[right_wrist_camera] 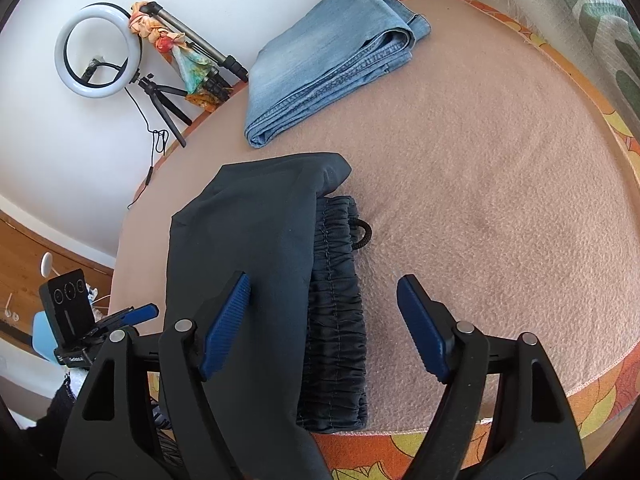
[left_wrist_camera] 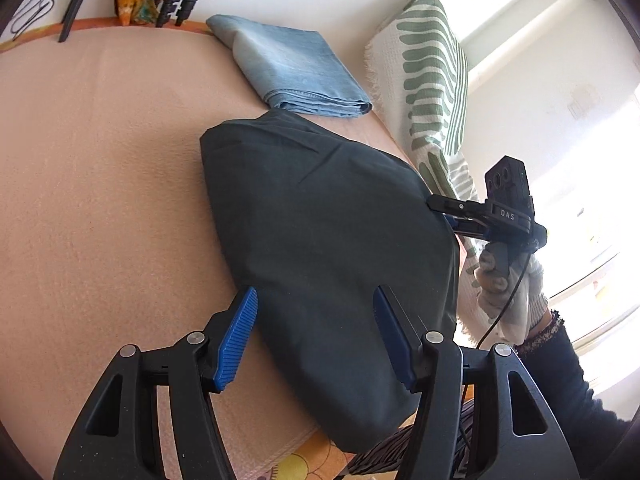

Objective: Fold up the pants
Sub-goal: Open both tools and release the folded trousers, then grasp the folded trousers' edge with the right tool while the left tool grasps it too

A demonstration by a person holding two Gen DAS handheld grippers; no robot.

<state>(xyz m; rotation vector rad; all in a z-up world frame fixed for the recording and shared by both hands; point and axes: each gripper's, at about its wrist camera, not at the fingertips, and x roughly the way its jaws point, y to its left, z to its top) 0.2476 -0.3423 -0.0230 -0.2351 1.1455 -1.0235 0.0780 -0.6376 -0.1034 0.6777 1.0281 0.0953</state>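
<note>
Dark grey pants lie folded on a pink blanket, a fold laid over the elastic waistband with its drawstring loop. My left gripper is open, its blue pads hovering over the near end of the pants. My right gripper is open above the waistband edge, holding nothing. In the left wrist view the right gripper sits at the pants' right edge. In the right wrist view the left gripper shows at the left.
Folded light blue jeans lie at the far end of the blanket. A green-patterned white throw hangs at the right. A ring light and tripods stand by the wall. An orange floral sheet edge borders the blanket.
</note>
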